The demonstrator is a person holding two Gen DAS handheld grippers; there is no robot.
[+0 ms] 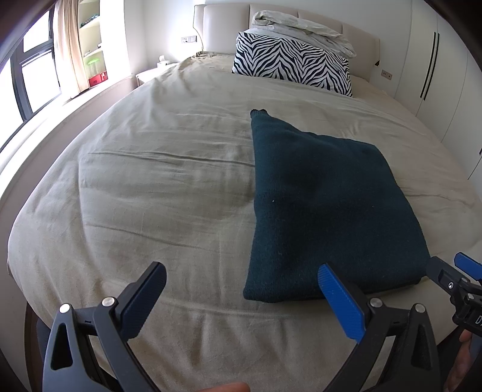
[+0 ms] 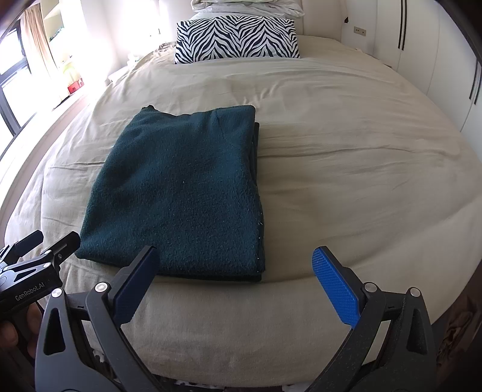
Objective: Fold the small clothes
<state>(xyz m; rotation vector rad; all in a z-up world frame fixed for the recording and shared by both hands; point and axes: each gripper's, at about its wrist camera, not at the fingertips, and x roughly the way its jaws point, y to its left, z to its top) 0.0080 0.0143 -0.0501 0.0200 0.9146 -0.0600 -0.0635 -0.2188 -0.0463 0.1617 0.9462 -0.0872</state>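
Garment: a dark teal knit point(image 2: 177, 193), folded into a flat rectangle, lies on the bed near its foot edge; one narrow corner point(image 1: 259, 113) sticks out toward the headboard.
Garment edges: the near edge runs just inside the mattress edge; on the right side the stacked layers show as a dark seam point(image 2: 257, 181).
Left gripper point(image 1: 241, 297): released — jaws spread wide, holding nothing, hovering over bare cover with its blue finger pad point(image 1: 340, 304) overlapping the knit's near left corner in view; contact cannot be told.
Right gripper point(image 2: 235, 280): also released and empty, jaws wide, at the foot of the bed, its dark finger point(image 2: 135, 286) in front of the knit's near edge.
Open room: wide bare stretches of cover on both sides of the knit and beyond it.
Surface: a beige bed cover point(image 2: 346, 156), softly creased.
Room: zebra-print pillow point(image 2: 238, 37) at the head with crumpled white bedding point(image 1: 301, 28) on top, padded headboard point(image 1: 223, 27), white wardrobe doors point(image 1: 436, 60) on the right — window with a curtain point(image 1: 67, 45) on the left.
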